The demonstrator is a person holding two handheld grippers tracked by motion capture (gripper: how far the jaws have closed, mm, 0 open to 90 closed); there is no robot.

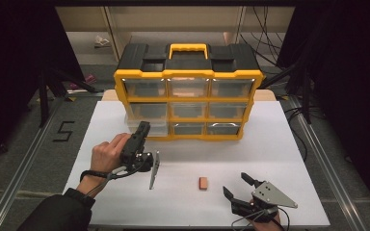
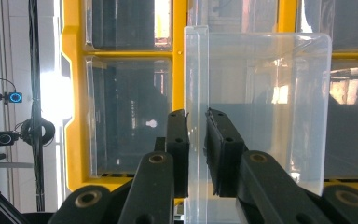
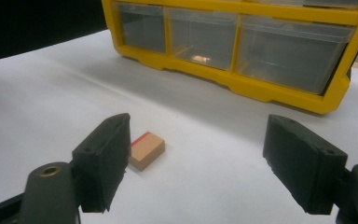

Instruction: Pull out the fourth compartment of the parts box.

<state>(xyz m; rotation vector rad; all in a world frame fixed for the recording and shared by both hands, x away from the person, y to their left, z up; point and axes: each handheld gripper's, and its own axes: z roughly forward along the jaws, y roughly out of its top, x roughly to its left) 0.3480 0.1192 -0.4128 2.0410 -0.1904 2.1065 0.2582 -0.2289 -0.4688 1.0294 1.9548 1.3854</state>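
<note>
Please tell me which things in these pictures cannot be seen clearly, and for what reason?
- Right gripper: the high view's bottom edge cuts off the hand.
- Small block: the near finger covers its left corner in the right gripper view.
- Clear drawer: its contents are unreadable through glare in the left gripper view.

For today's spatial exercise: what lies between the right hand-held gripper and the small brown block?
Only bare white table: in the right gripper view the open right hand-held gripper faces the block with nothing between.
</note>
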